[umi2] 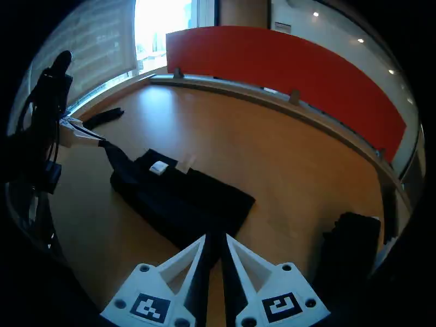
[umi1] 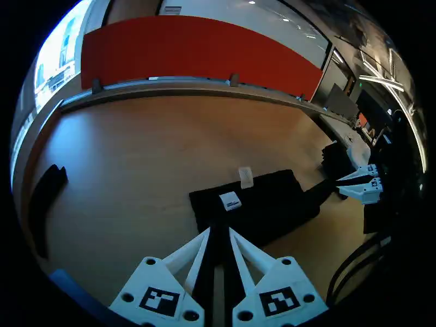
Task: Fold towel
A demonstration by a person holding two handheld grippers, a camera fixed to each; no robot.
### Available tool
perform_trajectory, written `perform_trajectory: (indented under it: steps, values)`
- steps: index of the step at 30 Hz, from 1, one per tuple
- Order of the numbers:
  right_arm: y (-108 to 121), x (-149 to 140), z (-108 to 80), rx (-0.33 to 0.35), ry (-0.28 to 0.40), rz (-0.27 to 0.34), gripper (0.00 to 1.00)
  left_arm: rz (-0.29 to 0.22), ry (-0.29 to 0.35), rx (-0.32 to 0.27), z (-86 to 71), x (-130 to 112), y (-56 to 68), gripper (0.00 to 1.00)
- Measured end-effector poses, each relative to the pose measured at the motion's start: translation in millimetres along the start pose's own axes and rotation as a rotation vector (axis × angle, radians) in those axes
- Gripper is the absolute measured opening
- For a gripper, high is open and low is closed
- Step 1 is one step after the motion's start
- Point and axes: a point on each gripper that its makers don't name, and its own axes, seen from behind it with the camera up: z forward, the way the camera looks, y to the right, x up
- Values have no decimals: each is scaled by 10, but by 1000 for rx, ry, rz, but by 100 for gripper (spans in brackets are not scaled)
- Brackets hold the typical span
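A black towel [umi1: 256,210] lies partly folded on the wooden table [umi1: 141,163], with two white tags [umi1: 230,201] on its top. My left gripper [umi1: 219,229] is at the towel's near edge, shut on a strip of black cloth that runs between its white fingers. In the left gripper view the right gripper [umi1: 349,183] holds the towel's stretched far corner at the right. In the right gripper view the towel [umi2: 180,204] runs away from my right gripper [umi2: 215,235], which is shut on its near corner. The left gripper [umi2: 92,136] grips the opposite corner at the far left.
A red partition [umi1: 196,54] stands along the table's far edge. A stack of dark cloths [umi2: 349,240] lies on the table to the right of my right gripper. A flat black object [umi1: 46,196] rests near the table's left edge. Bare wood lies beyond the towel.
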Motion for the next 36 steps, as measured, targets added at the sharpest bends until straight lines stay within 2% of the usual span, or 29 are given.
perform_trajectory:
  steps: [6,15,36]
  values:
    - [17,-12,69,-1,-9,6,12,-3,-13,1,74,-44,-34,9]
    - [101,-55,280,-6,-38,21,12,-6,-35,13,300,-111,-105,9]
    - [288,-109,705,-38,-91,50,16,6,-56,54,757,-49,-273,9]
